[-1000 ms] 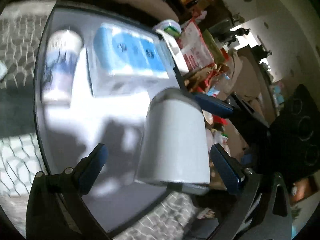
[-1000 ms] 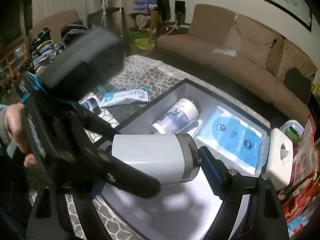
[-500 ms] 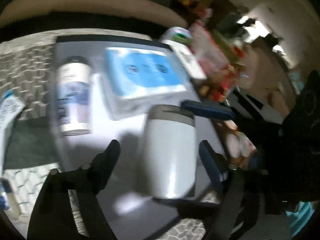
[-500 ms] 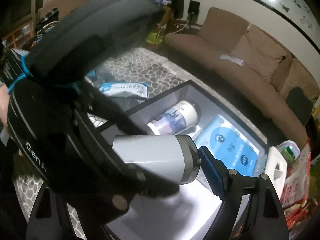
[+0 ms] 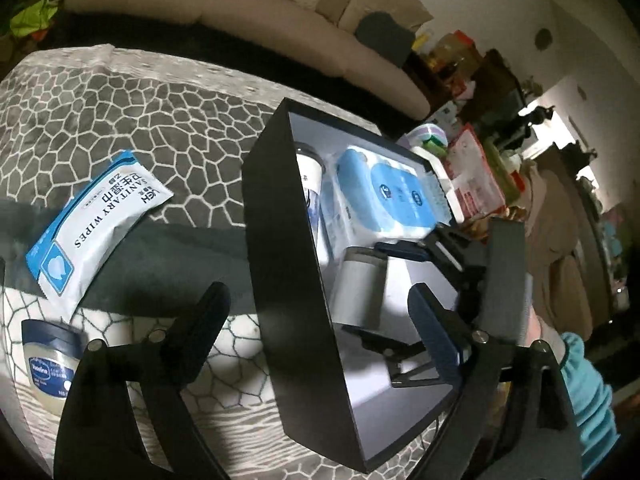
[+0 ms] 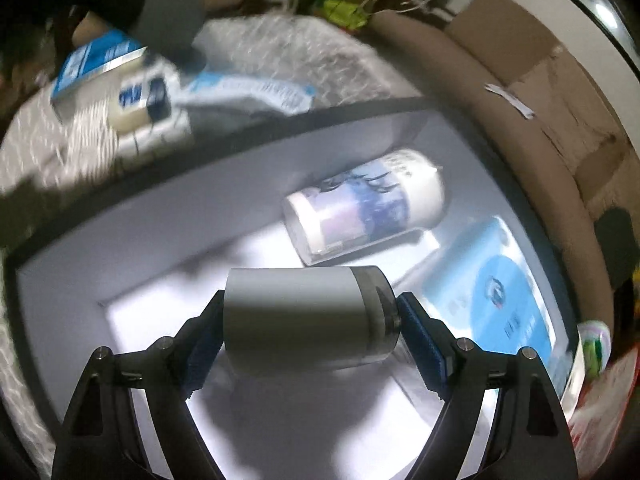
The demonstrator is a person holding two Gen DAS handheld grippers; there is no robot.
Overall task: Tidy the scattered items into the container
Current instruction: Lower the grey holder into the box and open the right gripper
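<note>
The black box (image 5: 280, 240) with a pale inside (image 6: 72, 264) stands on a patterned rug. My right gripper (image 6: 310, 330) is shut on a white cylinder with a grey cap (image 6: 304, 320), held sideways low inside the box; it also shows in the left wrist view (image 5: 358, 284). A blue-printed white bottle (image 6: 364, 208) and a blue wipes pack (image 6: 492, 296) lie in the box. My left gripper (image 5: 320, 312) is open and empty, straddling the box's near wall. A sanitary wipes pack (image 5: 96, 216) and a Vaseline jar (image 5: 50, 364) lie on the rug.
A beige sofa (image 5: 280, 12) runs behind the rug. Snack packets and a white tissue box (image 5: 444, 184) crowd the far side of the box. A blue and white carton (image 6: 96, 64) lies on the rug.
My left gripper let go of the cylinder's end and pulled back left, outside the box. My right gripper lowered the cylinder deeper into the box.
</note>
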